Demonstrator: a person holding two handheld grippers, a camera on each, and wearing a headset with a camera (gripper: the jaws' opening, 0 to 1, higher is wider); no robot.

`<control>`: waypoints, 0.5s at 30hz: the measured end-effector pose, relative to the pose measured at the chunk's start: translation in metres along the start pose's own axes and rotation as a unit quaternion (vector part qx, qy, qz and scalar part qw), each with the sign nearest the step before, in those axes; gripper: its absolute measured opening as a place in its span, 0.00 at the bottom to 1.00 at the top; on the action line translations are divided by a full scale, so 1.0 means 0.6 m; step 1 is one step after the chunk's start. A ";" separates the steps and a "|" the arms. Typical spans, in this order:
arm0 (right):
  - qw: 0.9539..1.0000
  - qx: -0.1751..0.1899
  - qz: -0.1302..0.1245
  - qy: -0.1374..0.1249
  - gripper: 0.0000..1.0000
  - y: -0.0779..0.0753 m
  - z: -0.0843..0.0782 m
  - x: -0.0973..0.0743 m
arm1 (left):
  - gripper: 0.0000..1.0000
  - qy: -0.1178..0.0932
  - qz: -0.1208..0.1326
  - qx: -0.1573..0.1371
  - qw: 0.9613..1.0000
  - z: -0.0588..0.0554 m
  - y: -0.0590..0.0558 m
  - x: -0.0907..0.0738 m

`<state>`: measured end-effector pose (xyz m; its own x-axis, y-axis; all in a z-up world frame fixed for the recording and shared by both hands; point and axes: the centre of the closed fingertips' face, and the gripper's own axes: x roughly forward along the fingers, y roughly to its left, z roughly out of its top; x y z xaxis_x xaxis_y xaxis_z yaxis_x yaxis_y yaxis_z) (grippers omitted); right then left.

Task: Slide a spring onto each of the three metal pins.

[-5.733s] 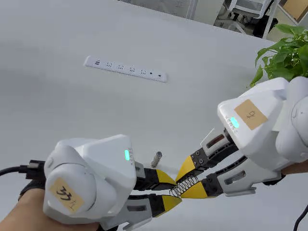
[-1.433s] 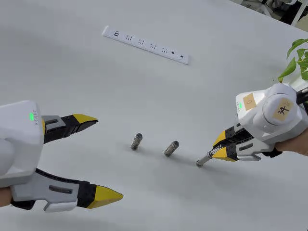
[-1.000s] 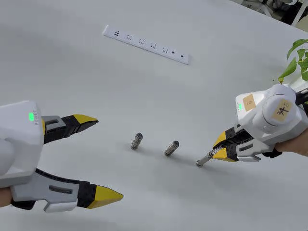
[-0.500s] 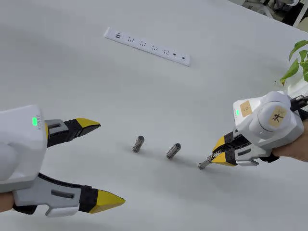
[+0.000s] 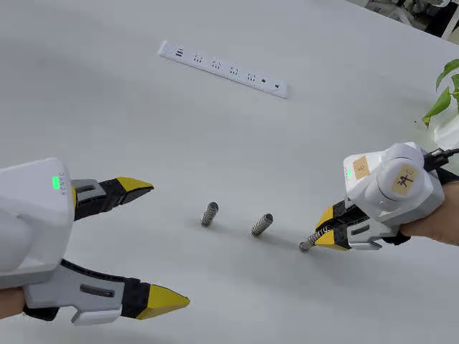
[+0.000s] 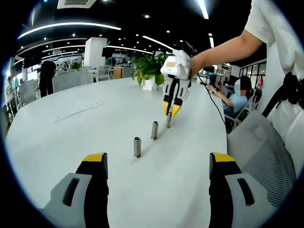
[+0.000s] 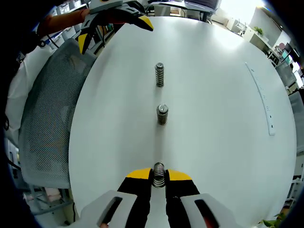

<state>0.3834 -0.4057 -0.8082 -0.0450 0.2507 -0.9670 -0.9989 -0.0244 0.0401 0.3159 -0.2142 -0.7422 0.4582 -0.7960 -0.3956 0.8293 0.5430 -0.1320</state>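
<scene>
Lower right of head view, right gripper (image 5: 325, 233): jaws closed on the third spring (image 5: 313, 238), held tilted.
Below the jaws, third pin (image 5: 303, 246): a grey tip pokes out under the coils, touching the table (image 5: 107, 122) or just above it; cannot tell which.
Right gripper view, same grip: top coil sits between the yellow tips; the pin's shaft is hidden by coils and jaws.
Mid-frame, finished pair: first sprung pin (image 5: 209, 213) and second sprung pin (image 5: 262, 224) stand near each other, left of the held one.
Lower left, left gripper (image 5: 165, 244): jaws wide apart, holding nothing, well apart from the row.
Step in hand: probably the last of three, setting the third assembly down in line.
Next move calls for: bring it upright, rest its base, then ease the jaws apart without tipping it.
Hard to make out: whether the spring is fully seated.
Background: power strip (image 5: 222, 69) at upper centre; plant (image 5: 448, 89) cut off at right edge.
</scene>
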 end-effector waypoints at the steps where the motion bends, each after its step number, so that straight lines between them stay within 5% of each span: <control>1: 1.000 0.000 0.000 0.000 0.07 0.000 0.000 0.001 | 0.87 0.000 -0.001 -0.003 1.000 0.000 0.000 0.000; 15: 1.000 -0.002 0.004 0.005 0.07 -0.004 -0.002 0.020 | 0.87 0.004 -0.002 -0.003 1.000 -0.004 0.000 0.001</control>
<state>0.3849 -0.4040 -0.8204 -0.0522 0.2400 -0.9694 -0.9985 -0.0298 0.0464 0.3155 -0.2137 -0.7446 0.4526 -0.7959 -0.4021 0.8288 0.5418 -0.1396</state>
